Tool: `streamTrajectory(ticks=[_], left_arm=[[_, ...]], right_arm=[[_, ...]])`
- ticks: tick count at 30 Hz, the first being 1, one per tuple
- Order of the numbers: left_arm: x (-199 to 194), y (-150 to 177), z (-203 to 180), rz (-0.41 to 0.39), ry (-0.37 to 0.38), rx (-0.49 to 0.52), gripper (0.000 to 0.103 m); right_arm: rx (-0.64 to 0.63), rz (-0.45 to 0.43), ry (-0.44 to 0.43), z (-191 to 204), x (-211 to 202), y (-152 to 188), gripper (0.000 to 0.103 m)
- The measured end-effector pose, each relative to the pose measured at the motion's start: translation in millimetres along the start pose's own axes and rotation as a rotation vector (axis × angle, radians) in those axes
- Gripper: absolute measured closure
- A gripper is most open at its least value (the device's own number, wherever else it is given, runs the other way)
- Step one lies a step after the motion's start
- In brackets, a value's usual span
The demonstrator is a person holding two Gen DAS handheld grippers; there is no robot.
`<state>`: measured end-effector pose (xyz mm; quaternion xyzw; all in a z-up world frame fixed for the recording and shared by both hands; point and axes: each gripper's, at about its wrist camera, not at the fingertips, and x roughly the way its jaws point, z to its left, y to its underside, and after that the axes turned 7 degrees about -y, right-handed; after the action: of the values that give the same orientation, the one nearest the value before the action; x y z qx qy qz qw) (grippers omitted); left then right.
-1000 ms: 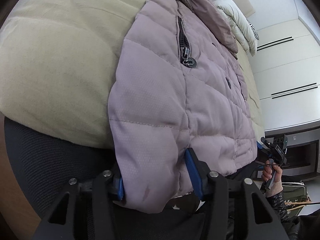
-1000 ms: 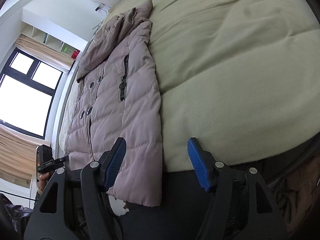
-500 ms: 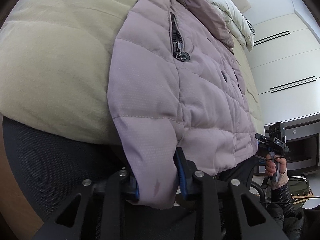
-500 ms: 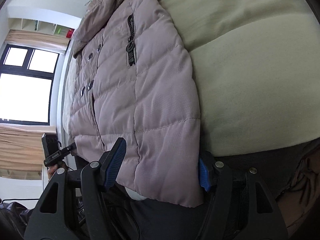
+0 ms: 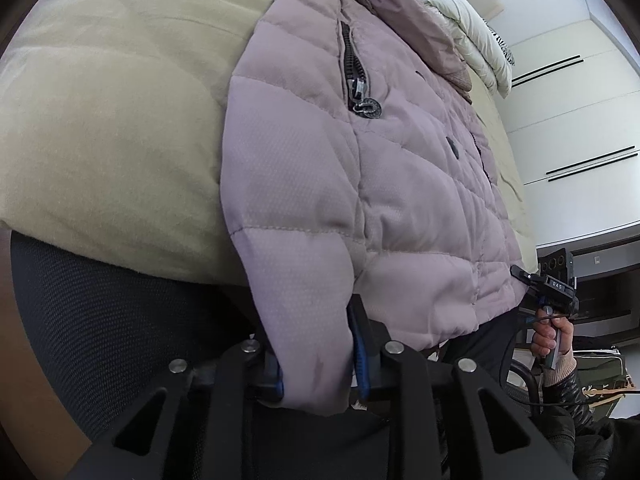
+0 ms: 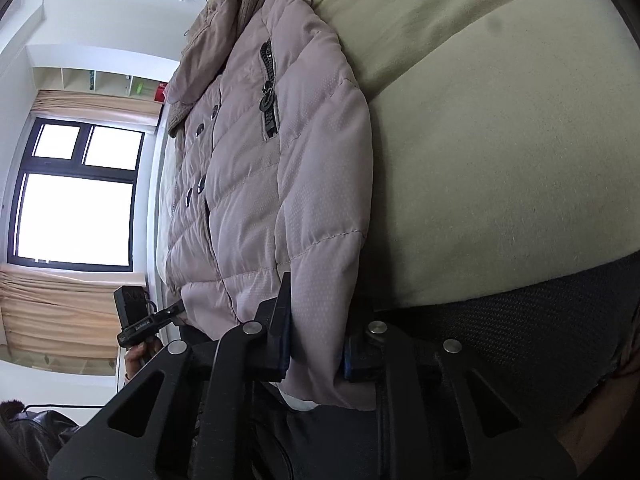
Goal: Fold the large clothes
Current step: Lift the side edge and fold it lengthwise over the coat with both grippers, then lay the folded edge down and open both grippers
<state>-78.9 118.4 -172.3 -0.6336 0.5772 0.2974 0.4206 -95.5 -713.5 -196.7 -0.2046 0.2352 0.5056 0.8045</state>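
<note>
A mauve quilted puffer jacket (image 5: 392, 184) lies spread on a bed, its hem hanging over the near edge. My left gripper (image 5: 318, 364) is shut on the jacket's left bottom corner. In the right wrist view the jacket (image 6: 264, 184) runs away from me, and my right gripper (image 6: 316, 352) is shut on its right bottom corner. Each gripper also shows in the other's view: the right one (image 5: 550, 292) at the far hem, the left one (image 6: 140, 320) below the window. The fingertips are hidden by fabric.
The bed has a pale green cover (image 5: 112, 128) over a dark mesh base (image 5: 100, 320). A white duvet (image 5: 472, 36) lies near the head. White wardrobe doors (image 5: 576, 128) stand on the right. A window (image 6: 76, 200) with beige curtains is on the left.
Both grippers have closed onto the jacket's bottom corners; the right one moved in over the hem and shut. The left one tightened its hold.
</note>
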Motion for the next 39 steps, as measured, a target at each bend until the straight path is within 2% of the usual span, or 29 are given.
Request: streamTrajectory(ticks=[1, 3, 7, 11, 13, 16, 20, 23, 30, 33, 39], left_arm=[[-2, 1, -3, -0.015, 0.0, 0.009, 0.088], [-7, 4, -11, -0.041, -0.021, 0.049, 0.093], [-17, 3, -19, -0.057, -0.011, 0.077, 0.094], [-31, 7, -22, -0.052, 0.038, 0.081, 0.095], [-43, 8, -19, -0.063, 0.127, 0.053, 0.095], [-72, 6, -14, -0.131, 0.292, -0.01, 0.095], [-98, -11, -8, -0.242, 0.413, -0.092, 0.095], [-112, -29, -4, -0.328, 0.488, -0.145, 0.095], [-138, -93, -13, -0.511, 0.57, -0.184, 0.095], [-147, -133, -24, -0.562, 0.555, -0.144, 0.095], [-153, -218, -37, -0.63, 0.52, -0.127, 0.095]], right_arm=[[-0.005, -0.007, 0.001, 1, -1, 0, 0.088], [-0.021, -0.023, 0.011, 1, -1, 3, 0.091], [-0.082, -0.054, 0.056, 14, -4, 11, 0.096], [-0.153, -0.075, 0.072, 33, -11, 24, 0.096], [-0.174, -0.085, 0.077, 42, -16, 32, 0.097], [-0.191, -0.119, 0.045, 57, -34, 44, 0.097], [-0.234, -0.205, -0.01, 85, -60, 46, 0.097], [-0.282, -0.267, -0.035, 110, -71, 30, 0.097], [-0.418, -0.445, -0.039, 174, -90, -33, 0.098], [-0.446, -0.52, -0.031, 198, -92, -69, 0.098], [-0.529, -0.633, 0.071, 242, -83, -150, 0.098]])
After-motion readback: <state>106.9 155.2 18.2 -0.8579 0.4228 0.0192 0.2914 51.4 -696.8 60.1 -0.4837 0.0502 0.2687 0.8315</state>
